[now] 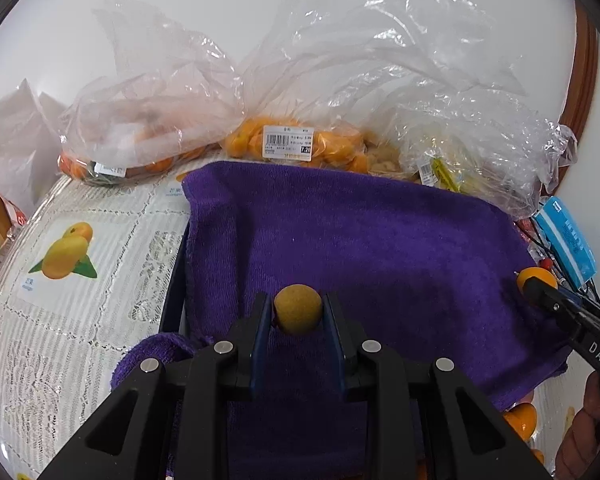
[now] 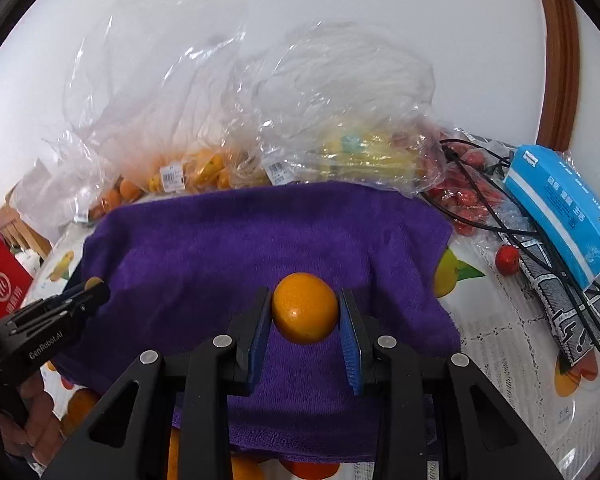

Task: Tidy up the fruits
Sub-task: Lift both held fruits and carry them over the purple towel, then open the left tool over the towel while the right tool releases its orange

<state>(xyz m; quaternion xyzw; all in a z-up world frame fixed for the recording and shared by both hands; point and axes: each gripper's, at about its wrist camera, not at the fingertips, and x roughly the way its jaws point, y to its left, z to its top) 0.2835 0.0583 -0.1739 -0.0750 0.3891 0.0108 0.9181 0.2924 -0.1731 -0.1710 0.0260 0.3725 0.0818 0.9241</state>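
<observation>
Over purple towel (image 1: pixel 380 240) | left claw (image 1: pixel 298 312) clamps longan (image 1: pixel 298 309) | right claw (image 2: pixel 305 312) clamps orange (image 2: pixel 305 307)

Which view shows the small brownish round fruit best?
The left wrist view: the small brownish round fruit sits centred and unblocked, clamped between the left tongs. In the right wrist view only a sliver of it peeks above the left tongs at the left edge, over the purple towel.
</observation>
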